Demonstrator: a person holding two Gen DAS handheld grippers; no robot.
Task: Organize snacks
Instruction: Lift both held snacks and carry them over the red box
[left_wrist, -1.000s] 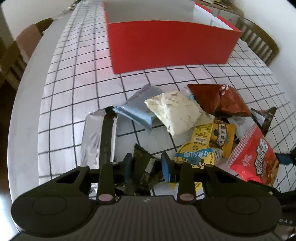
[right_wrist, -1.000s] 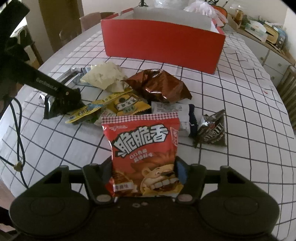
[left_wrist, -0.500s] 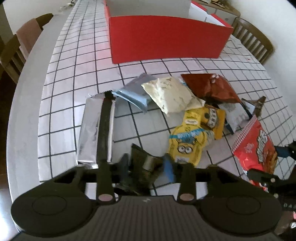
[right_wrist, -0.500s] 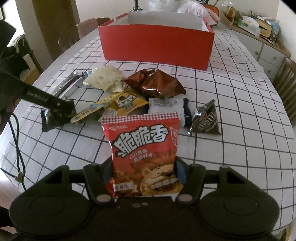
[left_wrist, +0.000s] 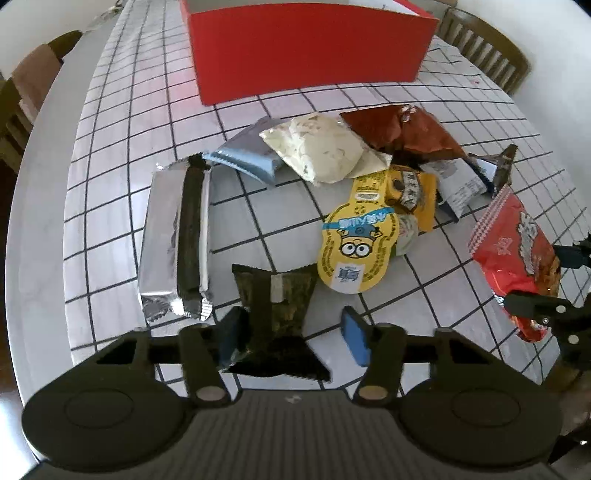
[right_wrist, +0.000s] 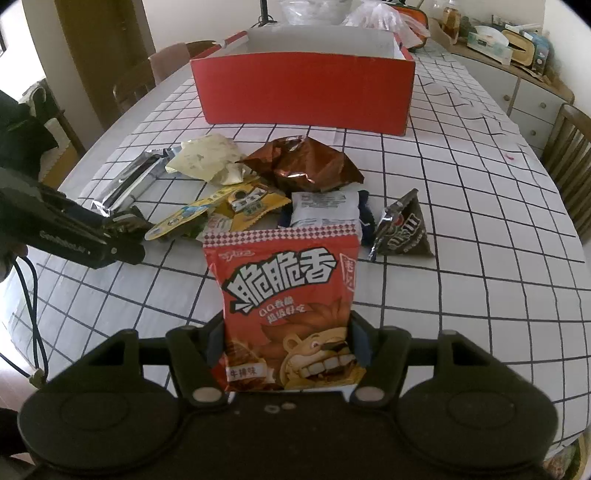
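Left tongs (left_wrist: 291, 334) widened around dark green packet (left_wrist: 275, 295), right tongs (right_wrist: 286, 345) gripping red bag (right_wrist: 284, 306).

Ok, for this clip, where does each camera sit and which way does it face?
Left wrist: on the left gripper, low over the table, facing the red box; its own blue-padded fingers show, spread, with a dark green packet between them, plus the right gripper at the right edge.
Right wrist: on the right gripper, facing the same box, fingers closed on a red chip bag; the left gripper shows at left.
Shared: box, snack pile, checked tablecloth, chip bag, green packet.
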